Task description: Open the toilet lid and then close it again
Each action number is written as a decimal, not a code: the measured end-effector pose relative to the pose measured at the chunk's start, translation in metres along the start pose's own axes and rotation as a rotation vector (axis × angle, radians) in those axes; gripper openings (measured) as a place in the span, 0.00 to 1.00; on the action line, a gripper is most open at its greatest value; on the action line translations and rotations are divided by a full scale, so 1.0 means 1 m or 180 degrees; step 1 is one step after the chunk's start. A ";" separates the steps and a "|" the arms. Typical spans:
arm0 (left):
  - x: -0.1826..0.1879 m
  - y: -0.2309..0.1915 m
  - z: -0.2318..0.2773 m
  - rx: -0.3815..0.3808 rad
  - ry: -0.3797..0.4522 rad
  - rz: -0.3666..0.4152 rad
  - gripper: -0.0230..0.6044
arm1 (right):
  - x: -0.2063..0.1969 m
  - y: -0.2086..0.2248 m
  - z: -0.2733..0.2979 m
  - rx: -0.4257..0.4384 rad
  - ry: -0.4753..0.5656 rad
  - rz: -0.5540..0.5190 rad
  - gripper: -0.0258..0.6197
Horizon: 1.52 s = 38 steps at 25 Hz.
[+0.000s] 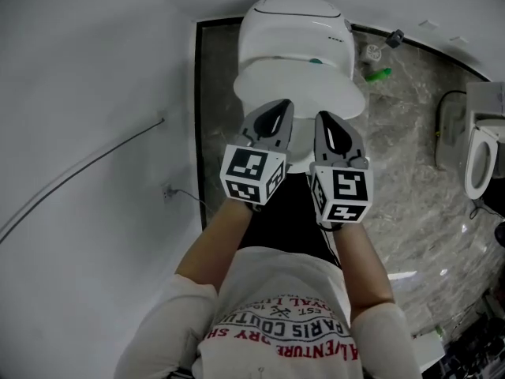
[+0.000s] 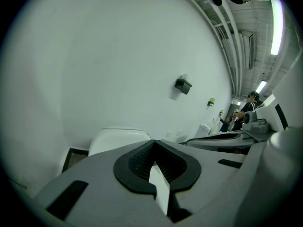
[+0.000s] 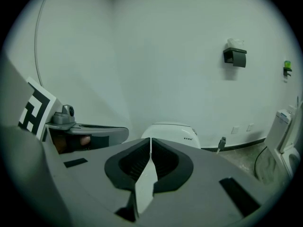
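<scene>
Jaws of our grey left gripper (image 1: 278, 115) and grey right gripper (image 1: 330, 126) are pressed together on nothing, and we hold both side by side near the front edge of the closed white oval toilet lid (image 1: 300, 89), ready, we think, to lift it.

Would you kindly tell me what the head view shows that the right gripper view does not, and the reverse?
Only the head view shows the person's forearms, the green item on the floor and the toilet's lid, which is down. Only the right gripper view shows the black holder on the wall, and it looks along the right gripper, jaws together with nothing between them. Both show the toilet, the left gripper and a second toilet at the right.
</scene>
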<state>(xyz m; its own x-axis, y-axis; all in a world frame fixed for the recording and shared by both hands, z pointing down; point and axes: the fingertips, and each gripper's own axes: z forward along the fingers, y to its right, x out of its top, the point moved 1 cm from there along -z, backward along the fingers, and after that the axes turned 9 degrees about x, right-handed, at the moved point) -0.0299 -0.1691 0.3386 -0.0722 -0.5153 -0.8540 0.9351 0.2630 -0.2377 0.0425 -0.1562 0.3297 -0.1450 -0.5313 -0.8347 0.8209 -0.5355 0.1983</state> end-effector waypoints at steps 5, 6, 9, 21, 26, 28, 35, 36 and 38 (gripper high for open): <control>-0.027 0.006 -0.015 -0.0018 0.0009 0.0067 0.05 | -0.028 -0.008 -0.012 0.0013 0.0043 0.0239 0.06; -0.034 0.009 -0.018 -0.0014 0.0012 0.0088 0.05 | -0.035 -0.010 -0.014 0.0018 0.0034 0.0226 0.06; -0.056 0.013 -0.026 0.0006 -0.0001 0.0071 0.05 | -0.057 -0.016 -0.021 0.0065 0.0007 0.0232 0.06; -0.161 0.022 -0.047 0.0147 -0.0249 0.0023 0.05 | -0.162 -0.039 -0.032 0.0250 -0.0350 0.0357 0.06; -0.200 0.025 -0.051 0.0143 -0.0332 -0.0025 0.05 | -0.202 -0.045 -0.032 0.0269 -0.0471 0.0378 0.06; -0.217 0.022 -0.052 0.0141 -0.0342 -0.0077 0.05 | -0.219 -0.048 -0.030 0.0280 -0.0506 0.0402 0.06; -0.276 0.018 -0.046 0.0204 -0.0425 -0.0168 0.05 | -0.280 -0.047 -0.018 0.0345 -0.0650 0.0460 0.06; -0.284 0.018 -0.045 0.0206 -0.0445 -0.0185 0.05 | -0.288 -0.046 -0.016 0.0338 -0.0667 0.0457 0.06; -0.300 0.016 -0.042 0.0210 -0.0478 -0.0227 0.05 | -0.305 -0.047 -0.011 0.0322 -0.0696 0.0462 0.06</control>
<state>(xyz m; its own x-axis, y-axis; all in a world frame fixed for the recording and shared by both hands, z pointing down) -0.0084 0.0242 0.5714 -0.0912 -0.6480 -0.7562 0.9505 0.1698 -0.2602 0.0547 0.0381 0.5687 -0.1548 -0.7304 -0.6652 0.7841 -0.5005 0.3671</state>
